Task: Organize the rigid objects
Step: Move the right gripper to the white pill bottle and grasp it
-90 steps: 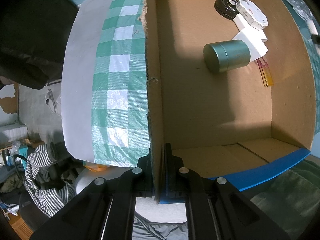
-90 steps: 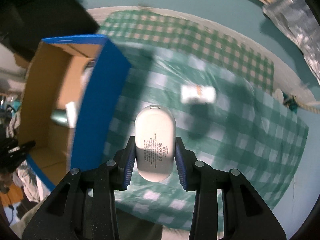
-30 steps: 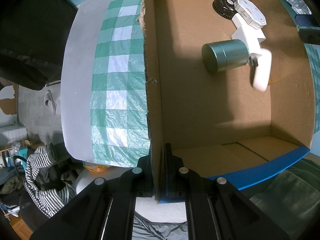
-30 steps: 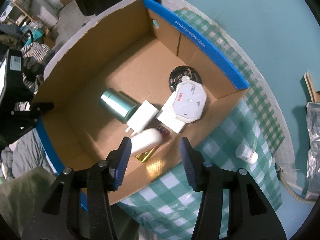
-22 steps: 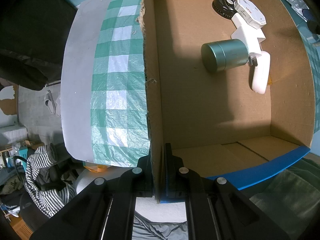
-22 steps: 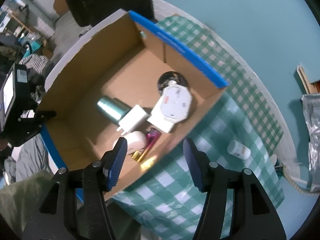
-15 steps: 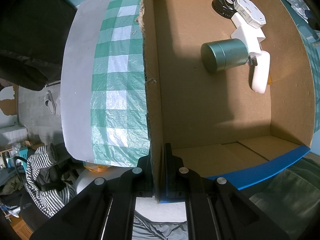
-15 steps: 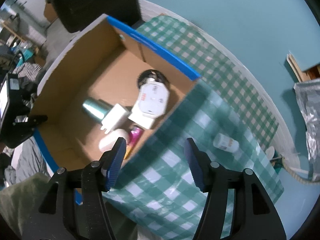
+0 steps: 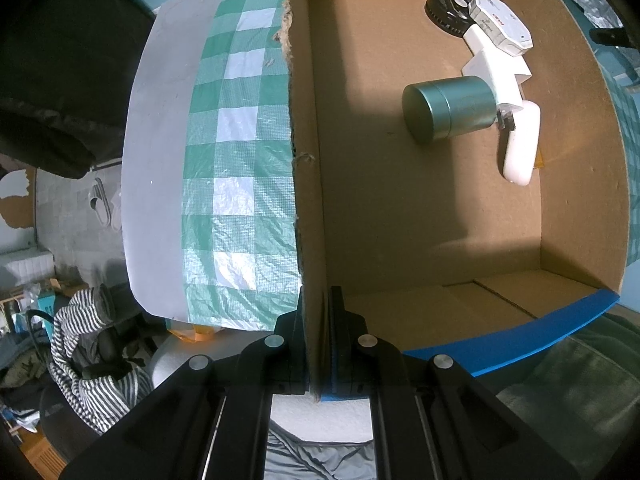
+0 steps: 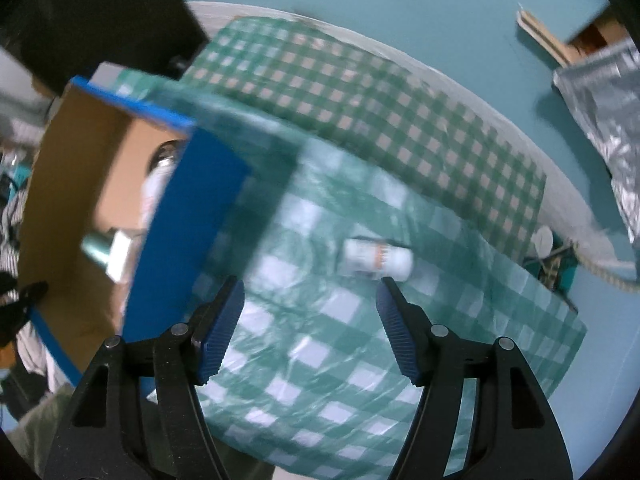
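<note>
My left gripper (image 9: 318, 304) is shut on the near wall of the cardboard box (image 9: 308, 200), which has blue outer sides. Inside lie a green tin (image 9: 450, 110), a white oval power bank (image 9: 520, 144), a white charger (image 9: 500, 72), an octagonal white device (image 9: 500, 20) and a black round disc (image 9: 446, 10). My right gripper (image 10: 310, 292) hovers over the green checked cloth (image 10: 328, 344) beside the box (image 10: 192, 208), its jaws opening with nothing between them. A small white bottle with an orange label (image 10: 378, 259) lies on its side just beyond the right fingertip.
The round table's pale edge (image 9: 156, 160) runs left of the box. A striped garment (image 9: 80, 352) and clutter lie on the floor below. A silver foil bag (image 10: 600, 100) and a rope (image 10: 600, 272) sit at the far right past the cloth.
The right gripper let the white power bank drop into the box, then swung away over the checked cloth towards the small bottle while opening wider. The left gripper kept still.
</note>
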